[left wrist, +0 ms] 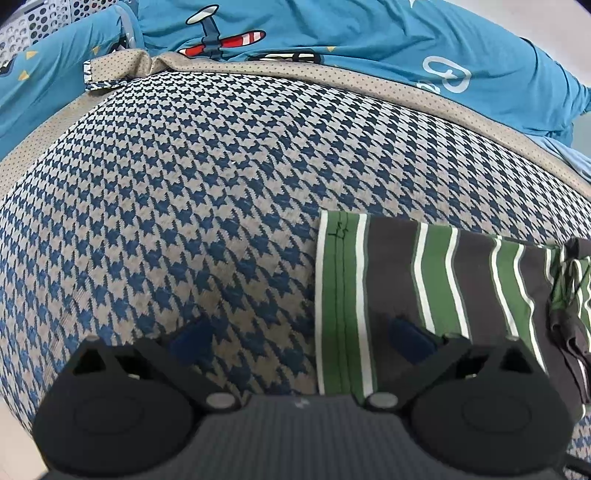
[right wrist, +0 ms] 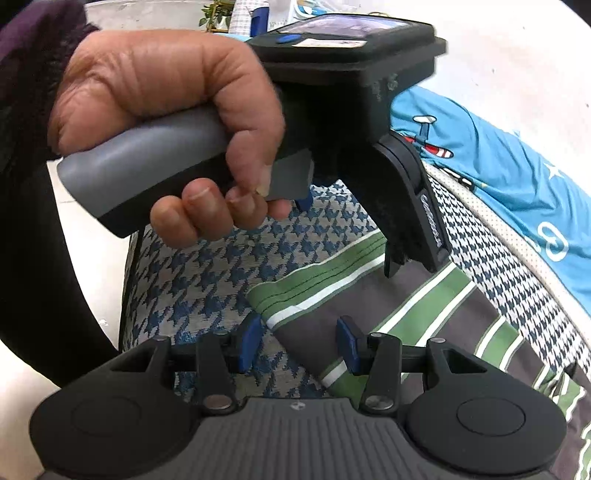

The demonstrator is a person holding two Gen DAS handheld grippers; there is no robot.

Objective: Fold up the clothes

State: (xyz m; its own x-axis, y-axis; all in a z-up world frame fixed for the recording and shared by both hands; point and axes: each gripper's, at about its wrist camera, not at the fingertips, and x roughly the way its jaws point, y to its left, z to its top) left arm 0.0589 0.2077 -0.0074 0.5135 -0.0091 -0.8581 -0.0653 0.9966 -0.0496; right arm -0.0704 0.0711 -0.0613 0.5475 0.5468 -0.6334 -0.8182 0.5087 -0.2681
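A folded garment with green, grey and white stripes (left wrist: 424,277) lies on the right part of a blue-and-grey houndstooth cushion (left wrist: 184,184). My left gripper (left wrist: 301,338) hovers open over the garment's left edge, one pad above the cushion and the other above the stripes. In the right wrist view, the right gripper (right wrist: 299,345) is open above the striped garment's (right wrist: 424,314) near corner, with nothing pinched. A person's hand (right wrist: 166,103) holds the left gripper (right wrist: 349,232) just above the cloth. A blue airplane-print garment (left wrist: 369,55) lies beyond the cushion.
The houndstooth cushion (right wrist: 192,277) has a beige dotted border (left wrist: 406,88) along its far edge. A white perforated basket (left wrist: 37,22) stands at the far left. The blue garment (right wrist: 498,177) spreads over a white surface (right wrist: 517,48). A dark sleeve (right wrist: 33,221) fills the left side.
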